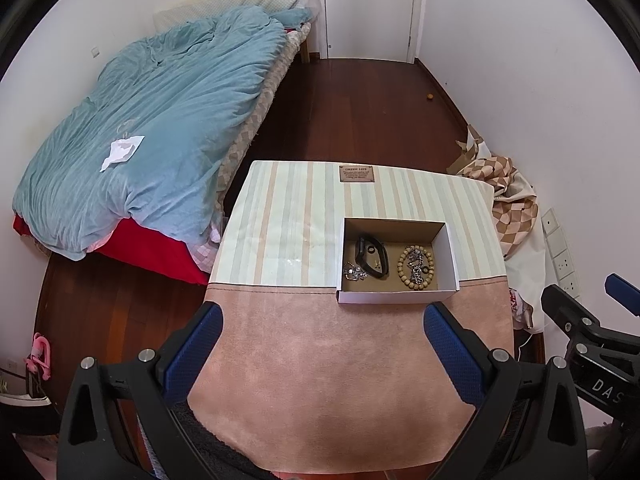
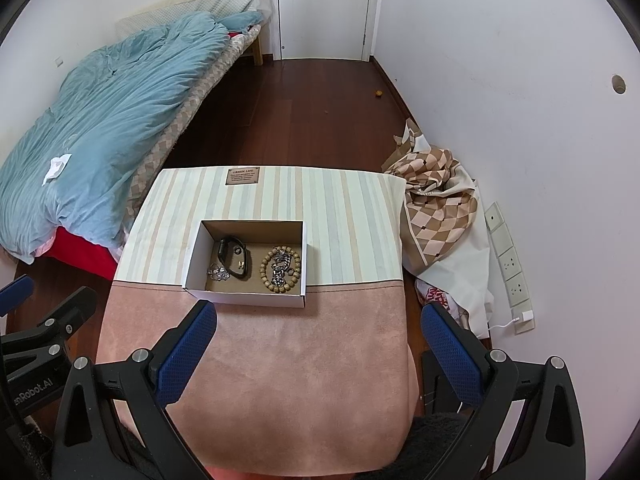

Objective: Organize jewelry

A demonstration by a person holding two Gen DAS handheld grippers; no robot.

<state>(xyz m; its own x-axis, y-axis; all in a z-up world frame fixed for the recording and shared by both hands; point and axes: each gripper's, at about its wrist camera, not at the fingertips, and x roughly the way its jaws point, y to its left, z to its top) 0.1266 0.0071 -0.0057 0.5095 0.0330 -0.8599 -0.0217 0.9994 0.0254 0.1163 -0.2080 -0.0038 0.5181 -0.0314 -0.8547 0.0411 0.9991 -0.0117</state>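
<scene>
A white open cardboard box (image 1: 396,296) (image 2: 244,298) sits on a cloth-covered table (image 1: 320,352) (image 2: 260,360). Inside lie a black wrist band (image 1: 374,258) (image 2: 236,260), a wooden bead bracelet (image 1: 416,266) (image 2: 280,266) with a silver chain (image 1: 418,270) (image 2: 282,266) in its ring, and a small silver piece (image 1: 354,272) (image 2: 218,271). My left gripper (image 1: 322,316) is open and empty, held above the pink cloth in front of the box. My right gripper (image 2: 318,316) is open and empty, to the right of the left one. Neither touches the box.
A bed with a blue duvet (image 1: 152,120) (image 2: 100,120) stands to the left. Crumpled checkered fabric (image 1: 508,196) (image 2: 436,208) lies by the right wall beside wall sockets (image 2: 508,260). A white door (image 1: 368,4) is at the back. Dark wooden floor (image 1: 360,112) surrounds the table.
</scene>
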